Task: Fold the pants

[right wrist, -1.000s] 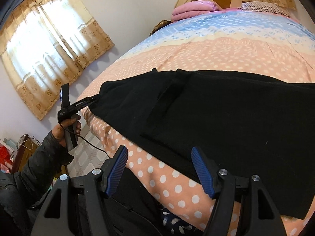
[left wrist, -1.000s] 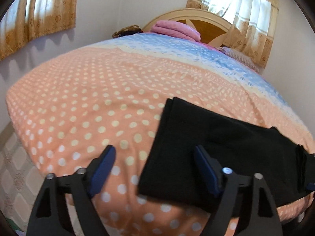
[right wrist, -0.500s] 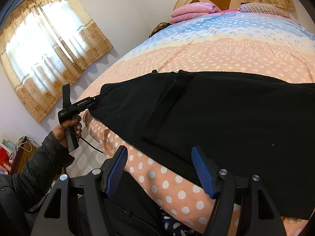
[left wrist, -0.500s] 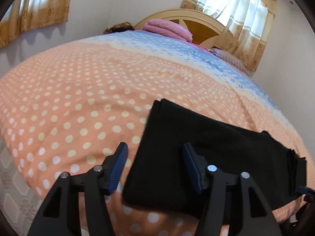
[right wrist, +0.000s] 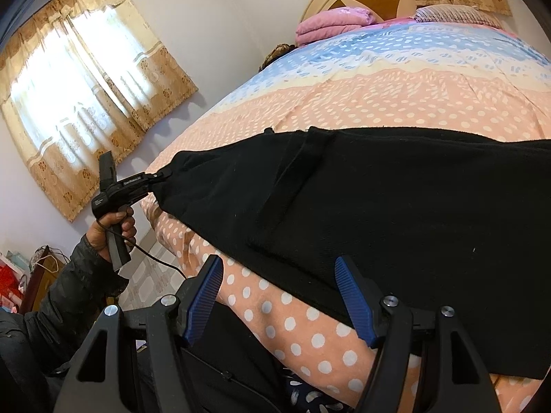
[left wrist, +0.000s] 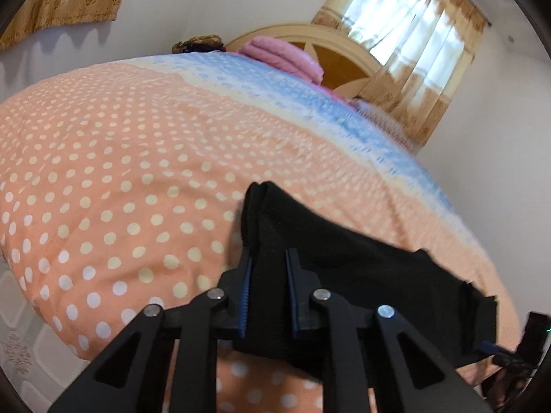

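Black pants (right wrist: 396,203) lie flat across the near edge of a bed with an orange polka-dot cover (left wrist: 113,158). My left gripper (left wrist: 268,258) is shut on the left end of the pants (left wrist: 344,265), bunching the cloth up between its blue pads. It also shows in the right wrist view (right wrist: 151,180), pinching the pants' far left corner. My right gripper (right wrist: 280,275) is open and empty, its fingers spread over the pants' near edge and the bed's rim.
Folded pink bedding (left wrist: 286,55) and a wooden headboard (left wrist: 344,69) are at the far end of the bed. Curtained windows (right wrist: 79,79) are on the walls. A tiled floor (left wrist: 20,337) lies below the bed's left edge.
My left gripper moved forward onto the pants' left end and closed on it, lifting the cloth into a fold. My right gripper stayed open and barely moved.
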`<state>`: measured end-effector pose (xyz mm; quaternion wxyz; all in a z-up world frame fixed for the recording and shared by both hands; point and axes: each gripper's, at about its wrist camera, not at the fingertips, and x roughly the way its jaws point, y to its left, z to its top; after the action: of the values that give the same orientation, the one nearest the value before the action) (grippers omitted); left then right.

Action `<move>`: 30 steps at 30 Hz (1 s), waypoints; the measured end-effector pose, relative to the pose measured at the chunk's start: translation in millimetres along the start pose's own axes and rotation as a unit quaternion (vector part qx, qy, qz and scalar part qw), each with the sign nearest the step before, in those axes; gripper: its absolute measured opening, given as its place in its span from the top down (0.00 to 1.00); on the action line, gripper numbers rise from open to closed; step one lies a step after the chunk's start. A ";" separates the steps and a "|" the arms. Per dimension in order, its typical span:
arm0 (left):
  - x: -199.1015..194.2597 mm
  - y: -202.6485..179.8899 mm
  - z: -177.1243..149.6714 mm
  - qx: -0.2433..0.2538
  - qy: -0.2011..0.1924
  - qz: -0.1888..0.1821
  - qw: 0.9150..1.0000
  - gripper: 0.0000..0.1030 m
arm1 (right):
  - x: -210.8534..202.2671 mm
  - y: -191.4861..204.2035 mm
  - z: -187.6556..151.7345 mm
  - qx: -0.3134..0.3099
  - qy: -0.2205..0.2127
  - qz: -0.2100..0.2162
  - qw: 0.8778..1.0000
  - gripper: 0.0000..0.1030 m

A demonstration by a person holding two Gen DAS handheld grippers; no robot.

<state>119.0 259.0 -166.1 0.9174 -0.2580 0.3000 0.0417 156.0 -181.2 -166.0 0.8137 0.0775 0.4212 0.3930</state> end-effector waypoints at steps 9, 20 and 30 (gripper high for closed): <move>-35.6 -37.7 15.6 0.015 -0.045 -0.067 0.997 0.84 | -12.6 -4.5 4.1 0.015 -0.023 0.000 1.000 0.33; -57.3 -119.8 24.1 0.069 -0.064 -0.149 0.984 0.85 | -62.9 -24.2 9.9 0.047 -0.076 -0.020 0.996 0.33; -67.0 -223.2 16.6 0.144 -0.050 -0.238 0.959 0.86 | -109.3 -65.1 -0.1 0.101 -0.114 -0.052 0.987 0.33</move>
<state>124.7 79.9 -16.3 0.9423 -0.1847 0.1862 -0.2082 156.5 -302.5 -127.6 0.8636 0.1815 0.3667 0.2947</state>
